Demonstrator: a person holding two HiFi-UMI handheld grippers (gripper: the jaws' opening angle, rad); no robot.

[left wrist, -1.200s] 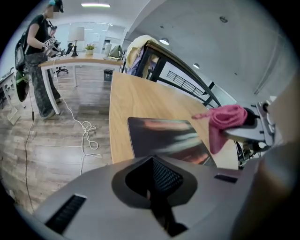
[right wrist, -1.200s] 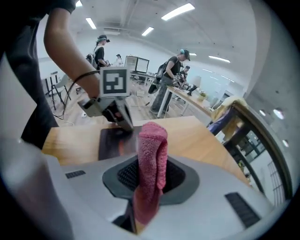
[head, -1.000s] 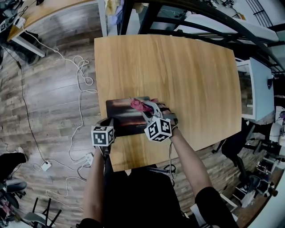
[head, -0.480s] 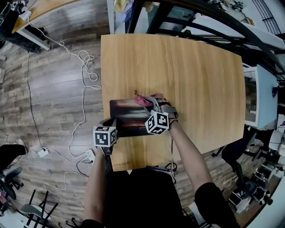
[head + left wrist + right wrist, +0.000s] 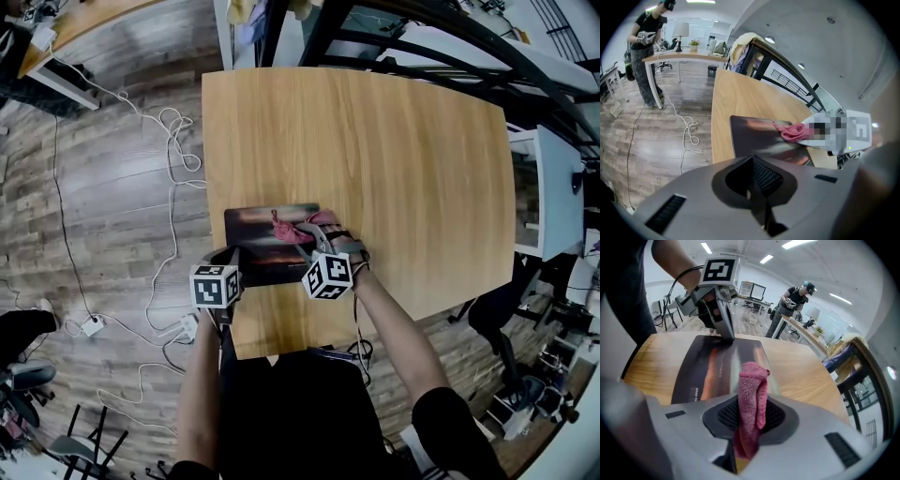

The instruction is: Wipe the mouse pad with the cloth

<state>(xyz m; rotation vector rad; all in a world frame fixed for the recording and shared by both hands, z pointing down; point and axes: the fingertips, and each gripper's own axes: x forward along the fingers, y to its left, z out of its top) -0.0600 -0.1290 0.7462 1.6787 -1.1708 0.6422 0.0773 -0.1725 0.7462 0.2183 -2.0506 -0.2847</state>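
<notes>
A dark mouse pad (image 5: 253, 230) (image 5: 754, 136) (image 5: 710, 366) lies at the near left of the wooden table (image 5: 403, 169). My right gripper (image 5: 307, 232) (image 5: 751, 418) is shut on a pink cloth (image 5: 292, 230) (image 5: 792, 131) (image 5: 752, 394), which rests on the pad's right half. Shut and with nothing between its jaws, my left gripper (image 5: 234, 261) (image 5: 755, 183) (image 5: 725, 331) presses its tips on the pad's near left corner.
White cables (image 5: 173, 150) and a power strip (image 5: 187, 330) lie on the wood floor left of the table. A white desk (image 5: 553, 187) stands at the right. A person (image 5: 647, 51) stands far off by another table. A garment-draped chair (image 5: 740, 51) is behind the table.
The right gripper has drawn the pink cloth a little leftward and toward me across the pad. The left gripper stays pressed on the pad's corner.
</notes>
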